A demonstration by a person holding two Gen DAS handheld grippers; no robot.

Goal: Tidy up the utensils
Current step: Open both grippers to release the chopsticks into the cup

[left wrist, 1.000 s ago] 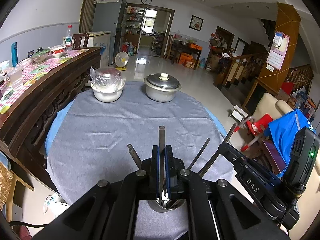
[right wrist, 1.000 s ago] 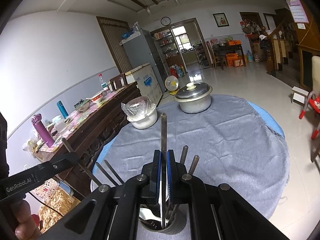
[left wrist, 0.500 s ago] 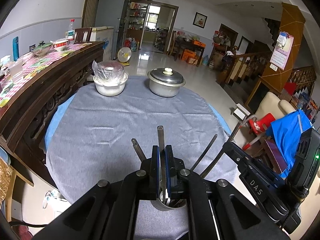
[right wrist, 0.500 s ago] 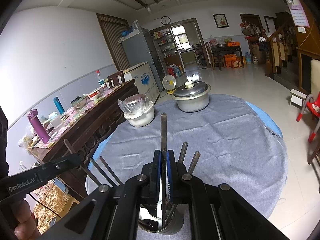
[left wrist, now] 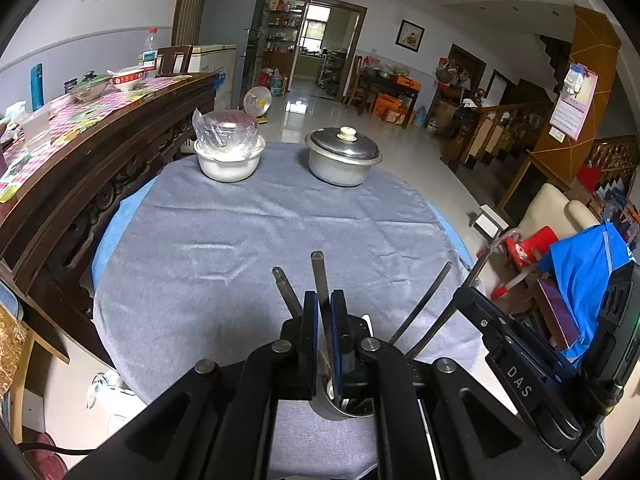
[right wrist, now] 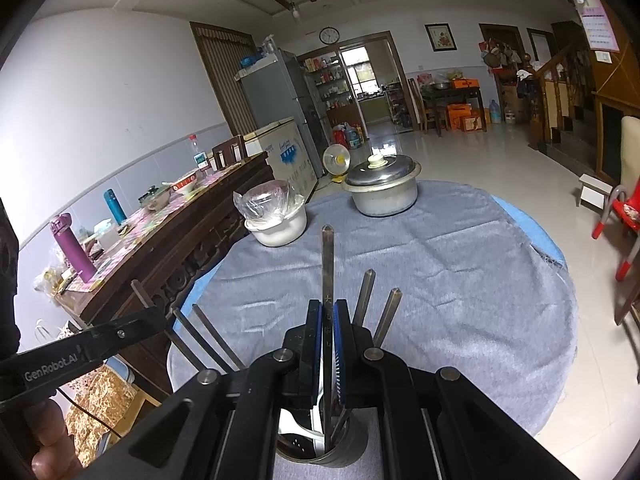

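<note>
Left wrist view, nearest first: left gripper (left wrist: 325, 312) has its blue pads narrow on an upright metal handle (left wrist: 319, 280); contact cannot be confirmed, a slit shows on the left side. That handle runs down into a steel cup (left wrist: 347, 407) at 6 o'clock, directly beneath the jaws. A second handle (left wrist: 285, 288) leans toward 11 o'clock, and two thin rods (left wrist: 424, 308) lean toward 2 o'clock beside the right gripper's black finger.

Right wrist view: right gripper (right wrist: 328, 320) is closed on a long engraved handle (right wrist: 328, 276) whose lower end stands inside the cup (right wrist: 320, 450). Two more handles (right wrist: 378, 304) lean at 1 o'clock, and a white utensil (right wrist: 304, 424) lies in the cup. The left gripper's finger sits at 9 o'clock, among more rods.

Far field: grey cloth (left wrist: 256, 240), wrapped bowl (left wrist: 229, 152) at 11 o'clock, lidded pot (left wrist: 343, 156) at 12 o'clock.

Judgement on the step: both pieces appear seated in the cup, so the release is what counts. Each handle should be kept vertical, the jaws opened only slightly, and the tool withdrawn straight up so the leaning handles are not dragged. One side should release first; the cup is light and crowded and could tip.

Change noted: against the frame half a second ago, the left jaws show a slightly wider gap around the handle, which now tilts a little left. The right grip looks unchanged.
</note>
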